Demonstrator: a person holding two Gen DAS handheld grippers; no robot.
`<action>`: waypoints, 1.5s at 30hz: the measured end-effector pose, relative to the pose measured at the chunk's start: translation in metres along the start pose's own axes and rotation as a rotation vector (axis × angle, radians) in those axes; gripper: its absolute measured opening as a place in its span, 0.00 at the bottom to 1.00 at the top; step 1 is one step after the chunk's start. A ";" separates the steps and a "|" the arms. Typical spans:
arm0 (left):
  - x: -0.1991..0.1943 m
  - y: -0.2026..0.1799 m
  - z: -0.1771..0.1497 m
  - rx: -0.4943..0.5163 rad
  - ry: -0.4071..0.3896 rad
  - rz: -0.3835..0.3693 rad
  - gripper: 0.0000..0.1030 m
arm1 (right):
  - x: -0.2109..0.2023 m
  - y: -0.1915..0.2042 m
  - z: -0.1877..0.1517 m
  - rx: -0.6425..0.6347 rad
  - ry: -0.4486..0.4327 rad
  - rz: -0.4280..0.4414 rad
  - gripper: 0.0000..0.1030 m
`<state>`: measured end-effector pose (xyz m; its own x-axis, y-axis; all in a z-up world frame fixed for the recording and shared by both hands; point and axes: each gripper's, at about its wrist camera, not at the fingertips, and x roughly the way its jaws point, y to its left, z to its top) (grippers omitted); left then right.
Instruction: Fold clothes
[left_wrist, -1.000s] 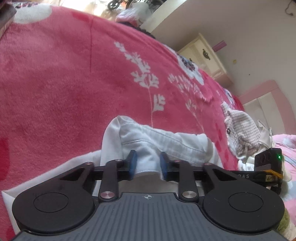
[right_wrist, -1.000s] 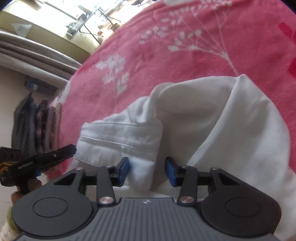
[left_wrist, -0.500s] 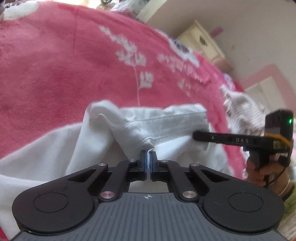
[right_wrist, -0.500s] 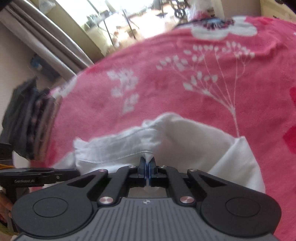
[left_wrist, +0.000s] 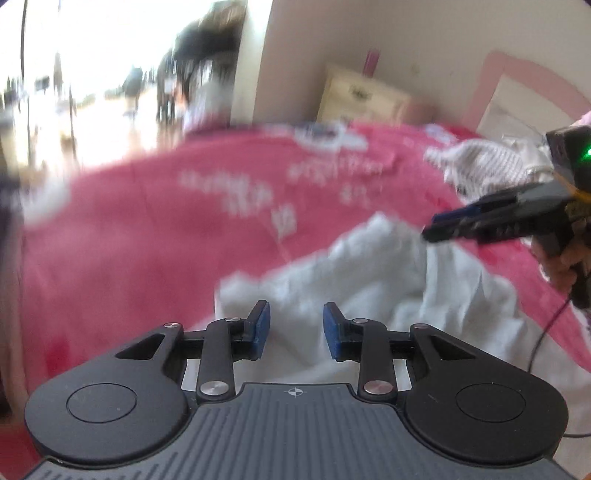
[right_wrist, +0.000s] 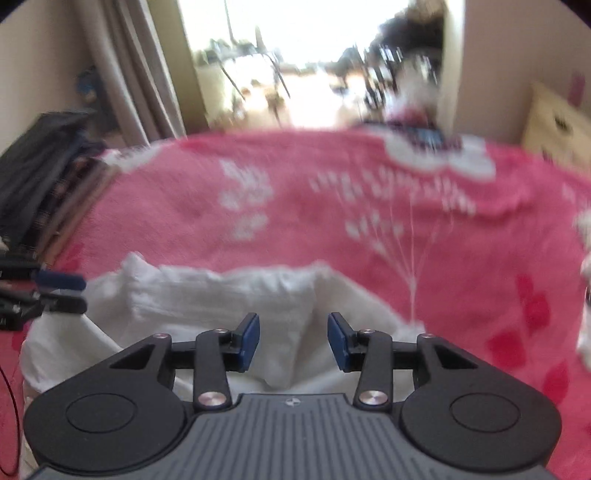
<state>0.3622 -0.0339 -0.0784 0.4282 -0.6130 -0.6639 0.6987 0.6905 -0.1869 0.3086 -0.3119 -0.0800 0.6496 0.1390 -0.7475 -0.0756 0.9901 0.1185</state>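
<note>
A white garment (left_wrist: 369, 295) lies rumpled on the pink flowered blanket (left_wrist: 147, 229); the right wrist view shows the same white garment (right_wrist: 229, 295) with a folded band across its far edge. My left gripper (left_wrist: 295, 326) is open just above the cloth, nothing between its blue pads. My right gripper (right_wrist: 291, 341) is open too, over a crease of the garment. Each view catches the other gripper: the right gripper (left_wrist: 480, 221) at the right edge with a hand on it, the left gripper (right_wrist: 55, 291) at the left edge. Both views are motion-blurred.
A checked garment (left_wrist: 484, 166) lies on the blanket at the far right. Dark folded clothes (right_wrist: 40, 173) are stacked at the bed's left side. A cream cabinet (left_wrist: 365, 96) stands by the wall beyond the bed, and a pink headboard (left_wrist: 524, 70) is at the right.
Both grippers were shut on the white garment half a second ago; now both are open and have drawn back and tilted up. The garment has dropped onto the blanket.
</note>
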 end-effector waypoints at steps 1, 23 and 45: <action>0.004 -0.004 0.005 0.022 -0.024 0.001 0.30 | -0.004 0.005 0.001 -0.022 -0.033 0.000 0.38; -0.076 -0.002 0.005 -0.121 -0.030 0.194 0.51 | -0.120 -0.085 -0.065 0.654 -0.234 0.169 0.41; -0.203 -0.130 -0.226 -0.610 0.311 0.032 0.65 | -0.321 0.000 -0.340 1.058 -0.049 0.262 0.59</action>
<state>0.0545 0.0877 -0.0833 0.1952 -0.5126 -0.8361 0.2018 0.8553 -0.4772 -0.1572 -0.3500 -0.0628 0.7390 0.3189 -0.5934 0.4583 0.4077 0.7898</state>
